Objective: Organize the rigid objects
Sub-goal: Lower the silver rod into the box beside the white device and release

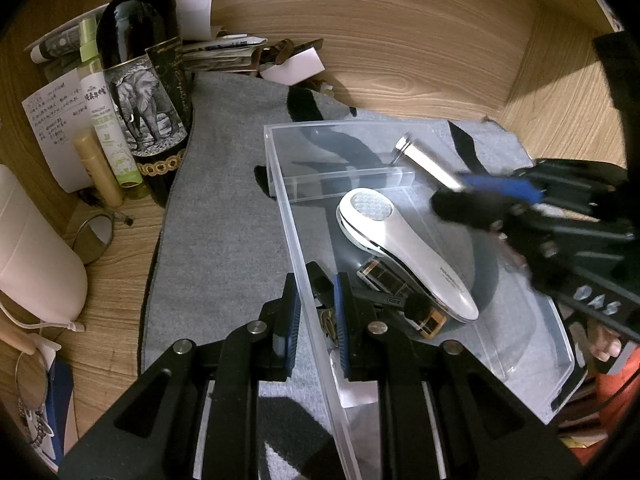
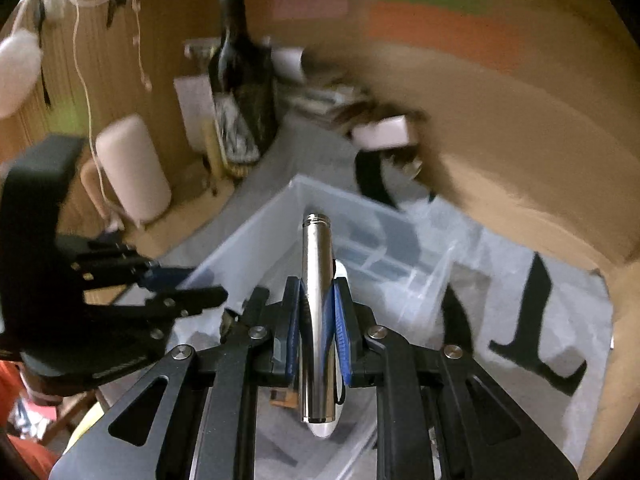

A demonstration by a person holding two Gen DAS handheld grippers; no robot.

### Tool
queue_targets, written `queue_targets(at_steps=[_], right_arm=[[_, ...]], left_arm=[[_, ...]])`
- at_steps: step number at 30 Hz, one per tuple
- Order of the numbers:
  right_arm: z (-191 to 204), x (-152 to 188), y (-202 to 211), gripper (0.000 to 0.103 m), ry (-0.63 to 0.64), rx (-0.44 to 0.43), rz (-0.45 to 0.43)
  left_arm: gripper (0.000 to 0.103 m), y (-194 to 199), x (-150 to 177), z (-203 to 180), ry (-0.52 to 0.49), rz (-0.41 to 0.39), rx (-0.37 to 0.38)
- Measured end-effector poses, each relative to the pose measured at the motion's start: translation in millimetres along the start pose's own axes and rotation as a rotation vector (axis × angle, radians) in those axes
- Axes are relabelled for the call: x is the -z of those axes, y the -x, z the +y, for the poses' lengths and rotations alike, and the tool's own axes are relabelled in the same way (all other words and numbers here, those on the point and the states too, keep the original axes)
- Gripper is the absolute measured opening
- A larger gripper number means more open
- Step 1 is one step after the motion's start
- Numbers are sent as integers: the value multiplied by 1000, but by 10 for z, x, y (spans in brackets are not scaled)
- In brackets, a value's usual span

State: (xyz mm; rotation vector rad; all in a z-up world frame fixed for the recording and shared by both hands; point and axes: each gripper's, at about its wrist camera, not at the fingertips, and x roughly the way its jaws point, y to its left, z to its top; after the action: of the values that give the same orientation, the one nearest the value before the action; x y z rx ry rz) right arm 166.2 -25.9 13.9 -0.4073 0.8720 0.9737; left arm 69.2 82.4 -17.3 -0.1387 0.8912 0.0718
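My left gripper [image 1: 317,314] is clamped on the near side wall of the clear plastic organizer tray [image 1: 532,364], one blue pad outside the wall and one inside. Ahead of it and to its right, inside the tray, lies a white handheld device [image 1: 404,248] with a honeycomb-patterned round head; it rests partly over a small amber-and-black block [image 1: 386,278] whose lower portion is hidden. A second amber-edged piece [image 1: 430,320] and a black cable connector [image 1: 390,301] lie just beside that device, half covered. My right gripper [image 2: 319,320] is clenched on a polished metal cylinder [image 2: 318,316], held lengthwise between the blue pads, its ridged end pointing forward over the tray [image 2: 256,240]; the white object below its near end is mostly concealed. In the left wrist view the same cylinder [image 1: 426,160] hangs above the tray's far right section, its rear end lost in the motion-blurred right gripper [image 1: 460,188]. The right wrist view is heavily smeared, so the tray dividers and background are hard to resolve; the left gripper [image 2: 192,284] appears at its left, on the tray's edge. The tray sits on a grey cloth with black figures [image 1: 224,208]. Far ahead and to the left of my left gripper stand a dark wine bottle with an elephant label [image 1: 142,80], a pale green spray bottle [image 1: 106,112] and a tan tube [image 1: 98,168], the bottle's neck cut off by the frame.
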Motion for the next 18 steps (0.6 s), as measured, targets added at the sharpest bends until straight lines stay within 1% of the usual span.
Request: queue_targets(at_steps=[5, 10, 15, 17, 18], right_arm=[[28, 28, -231, 15, 51, -18, 110], [63, 78, -366, 15, 89, -17, 188], [75, 78, -392, 17, 88, -30, 215], [81, 78, -382, 22, 92, -19, 213], [84, 74, -379, 27, 93, -17, 210]], left_arm=[[15, -1, 0, -1, 1, 0, 1], [15, 5, 4, -1, -1, 1, 0], [15, 3, 4, -2, -1, 2, 0], [15, 3, 7, -3, -2, 3, -2], [15, 0, 7, -6, -2, 3, -3]])
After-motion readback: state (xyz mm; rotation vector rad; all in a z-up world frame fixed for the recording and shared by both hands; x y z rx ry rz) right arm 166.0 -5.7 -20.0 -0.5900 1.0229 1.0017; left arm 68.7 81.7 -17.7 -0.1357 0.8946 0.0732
